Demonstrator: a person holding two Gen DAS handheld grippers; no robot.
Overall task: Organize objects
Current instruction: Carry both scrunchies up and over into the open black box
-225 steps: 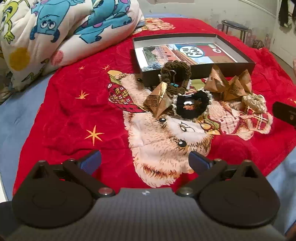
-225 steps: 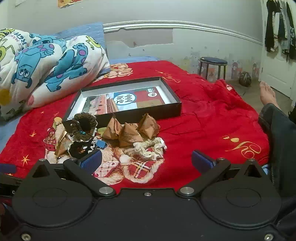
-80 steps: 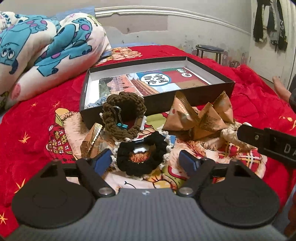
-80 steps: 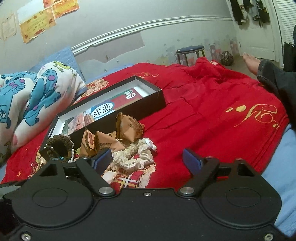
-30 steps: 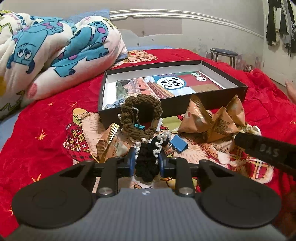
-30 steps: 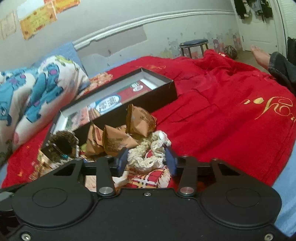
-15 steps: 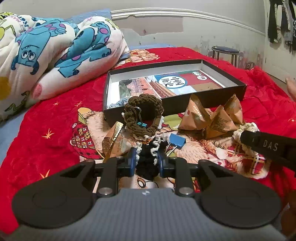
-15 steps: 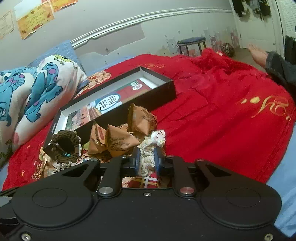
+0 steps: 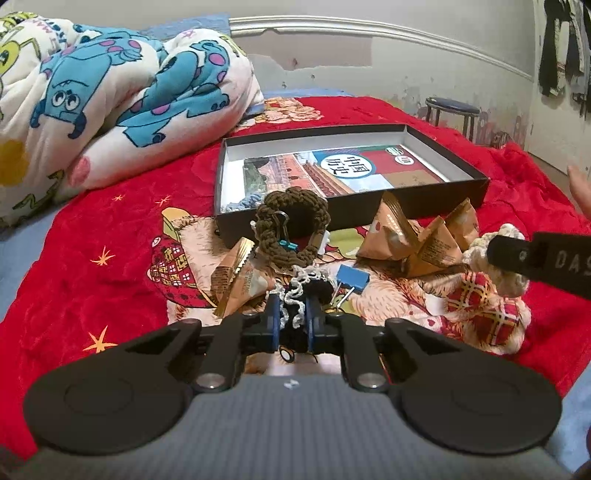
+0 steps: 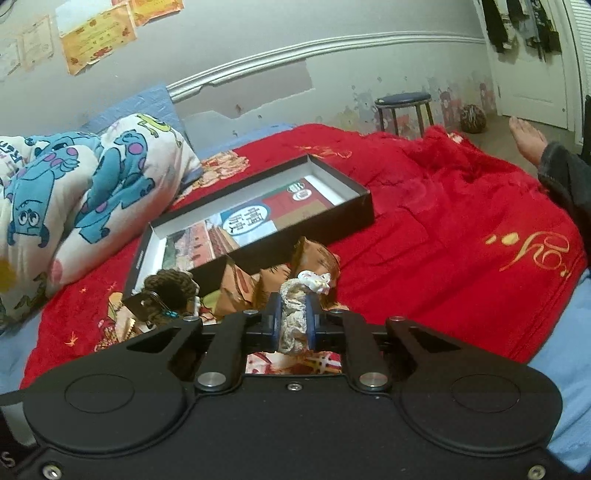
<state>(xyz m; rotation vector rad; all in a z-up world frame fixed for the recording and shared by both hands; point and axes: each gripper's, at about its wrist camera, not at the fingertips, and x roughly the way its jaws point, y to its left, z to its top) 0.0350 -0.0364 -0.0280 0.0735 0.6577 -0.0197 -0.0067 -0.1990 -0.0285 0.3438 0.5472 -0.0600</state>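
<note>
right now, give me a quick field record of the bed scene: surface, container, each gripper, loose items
surface: red blanket on a bed
container: open black box, printed sheet inside
left gripper: jaws shut on black scrunchie
right gripper: jaws shut on cream scrunchie
loose items: brown scrunchie, brown snack packets, blue binder clip, all in front of the box

A red blanket [image 9: 110,258] with gold stars and a printed bear covers the bed; a rolled duvet [image 9: 110,92] with blue monster print lies at its far left. A dark-topped round stool [image 10: 402,101] stands by the scuffed far wall [image 10: 332,55], yellow paper notices [image 10: 96,33] hang upper left, and dark clothes [image 10: 517,22] hang far right.
</note>
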